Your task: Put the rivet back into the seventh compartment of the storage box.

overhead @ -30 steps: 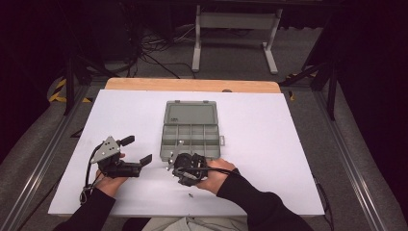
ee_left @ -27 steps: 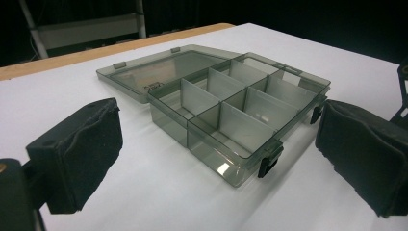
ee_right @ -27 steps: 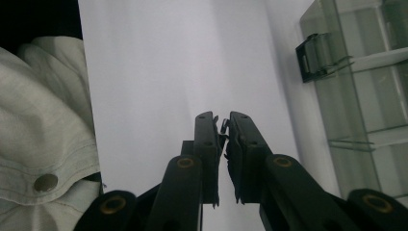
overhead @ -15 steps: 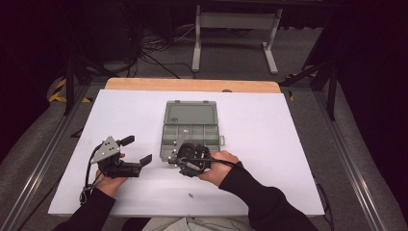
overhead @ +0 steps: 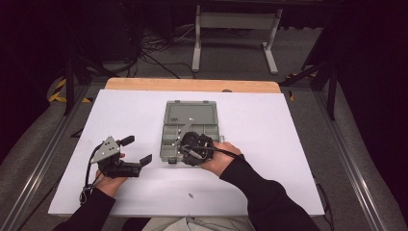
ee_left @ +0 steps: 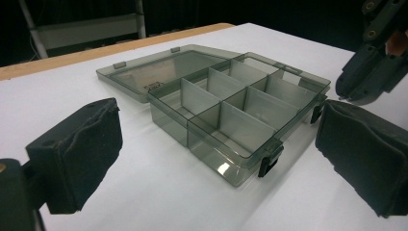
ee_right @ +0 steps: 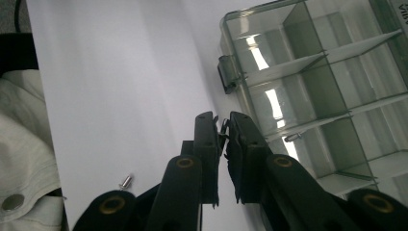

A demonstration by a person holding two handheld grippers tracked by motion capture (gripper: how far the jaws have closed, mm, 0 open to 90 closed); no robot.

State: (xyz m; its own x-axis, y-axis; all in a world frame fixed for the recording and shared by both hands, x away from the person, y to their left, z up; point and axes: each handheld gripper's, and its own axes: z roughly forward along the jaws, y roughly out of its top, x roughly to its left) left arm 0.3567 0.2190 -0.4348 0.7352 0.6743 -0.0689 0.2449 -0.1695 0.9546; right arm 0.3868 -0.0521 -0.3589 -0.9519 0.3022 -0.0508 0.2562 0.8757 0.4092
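Right hand-held gripper (ee_right: 221, 119) has lifted from the table (overhead: 288, 144) over the compartment box's (overhead: 167, 144) near edge. Its jaws are almost closed, pinching what looks like a tiny screw (ee_right: 223, 127). It looks light, hard and slippery, so squeeze across the shank. Left hand-held gripper (overhead: 136, 149) rests wide open, empty.

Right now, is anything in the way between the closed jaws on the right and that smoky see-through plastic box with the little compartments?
Nothing visible. The right gripper hovers at the near edge of the smoky see-through plastic box, whose hinged lid lies flat open behind it, so the compartments are uncovered.
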